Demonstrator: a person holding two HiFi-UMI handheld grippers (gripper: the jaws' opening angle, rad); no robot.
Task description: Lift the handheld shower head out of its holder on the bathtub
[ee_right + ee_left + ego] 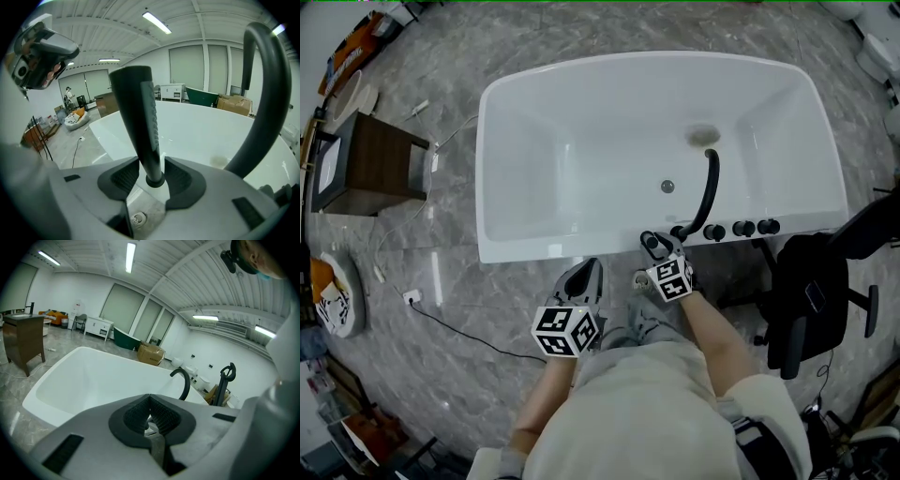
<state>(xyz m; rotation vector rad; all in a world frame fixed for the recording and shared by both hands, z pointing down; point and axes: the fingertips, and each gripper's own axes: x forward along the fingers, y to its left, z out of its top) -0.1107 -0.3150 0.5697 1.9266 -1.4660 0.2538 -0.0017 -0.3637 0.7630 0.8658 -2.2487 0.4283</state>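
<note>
The black handheld shower head (pixel 653 243) stands upright at the near rim of the white bathtub (pixel 525 251), just left of the curved black spout (pixel 709 192). My right gripper (pixel 659 251) is at it. In the right gripper view the ribbed black handle (pixel 140 117) rises between the jaws, and my right gripper (pixel 152 168) is shut on its lower end, with the spout (pixel 265 93) arching at the right. My left gripper (pixel 586 275) hangs over the floor just short of the rim. It is shut and holds nothing (pixel 150 401), pointing across the tub (pixel 84 380).
Three black knobs (pixel 742 228) sit on the rim right of the spout. A black office chair (pixel 811 300) stands close on the right. A dark wooden cabinet (pixel 361 164) is at the far left, and a cable (pixel 459 328) trails over the marble floor.
</note>
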